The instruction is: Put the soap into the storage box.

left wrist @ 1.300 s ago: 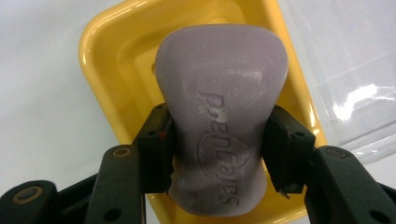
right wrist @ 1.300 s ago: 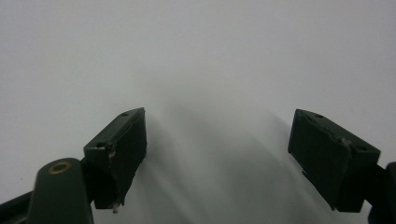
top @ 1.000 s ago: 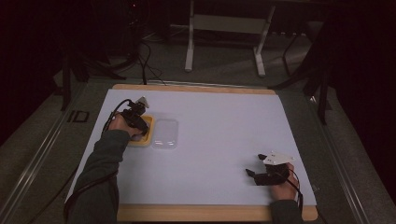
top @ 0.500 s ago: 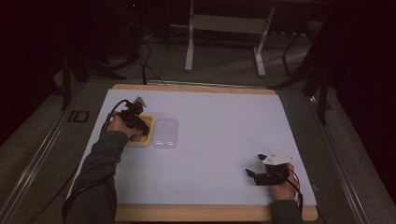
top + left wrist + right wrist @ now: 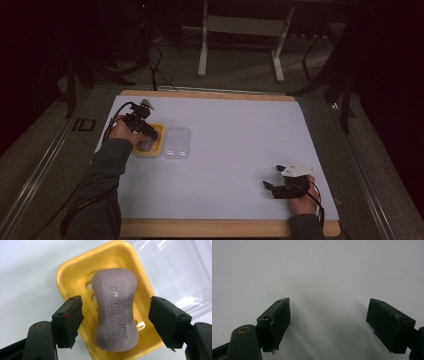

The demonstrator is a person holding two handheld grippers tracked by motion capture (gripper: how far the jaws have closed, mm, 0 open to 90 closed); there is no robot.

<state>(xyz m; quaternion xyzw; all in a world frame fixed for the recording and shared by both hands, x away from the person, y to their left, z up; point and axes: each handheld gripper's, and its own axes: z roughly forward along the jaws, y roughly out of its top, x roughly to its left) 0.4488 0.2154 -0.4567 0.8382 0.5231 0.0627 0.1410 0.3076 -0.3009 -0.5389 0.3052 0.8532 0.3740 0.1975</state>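
A purple soap (image 5: 115,310) lies in a yellow dish (image 5: 67,272) near the bench's (image 5: 240,125) left edge, with a clear lid (image 5: 177,143) flat on the bench just beside the dish, on the side toward the bench's middle. The left gripper (image 5: 116,325) hangs over the dish with its fingers (image 5: 68,323) released, one on either side of the soap and neither touching it. The right gripper (image 5: 272,185) rests near the front right corner, well apart from the dish, its fingers (image 5: 275,321) likewise released over bare bench. The risks look plain from here: the soap is smooth and rounded, so a squeeze across its narrow waist that lands off-centre could squirt it out of the fingers, and a finger coming down on the dish's wall rather than inside it could tip or drag the light dish, since nothing holds it down. A slide toward the middle of the bench would also knock the lid.
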